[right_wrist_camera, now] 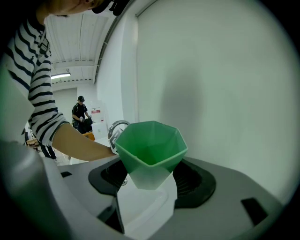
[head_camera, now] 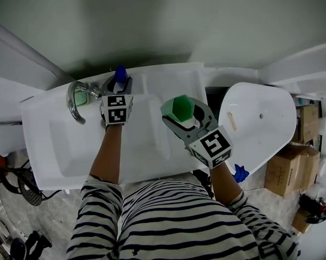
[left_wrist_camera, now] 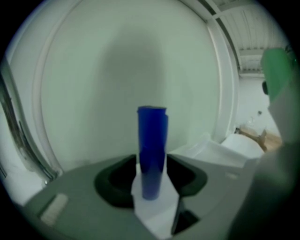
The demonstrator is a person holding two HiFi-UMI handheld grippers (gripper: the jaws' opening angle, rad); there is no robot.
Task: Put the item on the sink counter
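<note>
A blue tube [head_camera: 121, 75] stands upright at the back of the white sink counter [head_camera: 145, 79], just right of the faucet [head_camera: 74, 100]. My left gripper [head_camera: 120, 84] is around it. In the left gripper view the blue tube [left_wrist_camera: 152, 145] rises between the jaws of that left gripper [left_wrist_camera: 152, 176], with white counter showing on either side of its foot; the pads do not press it. My right gripper [head_camera: 185, 119] is shut on a green faceted cup [head_camera: 181, 108], held over the counter's right part. The right gripper view shows the cup [right_wrist_camera: 150, 150] mouth-up between the jaws of the right gripper [right_wrist_camera: 150, 183].
The basin [head_camera: 62, 151] lies left of centre under the faucet, with a small green thing [head_camera: 83, 97] beside the tap. A white tub [head_camera: 259, 123] leans at the right, with cardboard boxes [head_camera: 284, 173] past it. A wall runs right behind the counter. Another person [right_wrist_camera: 80, 112] stands far off.
</note>
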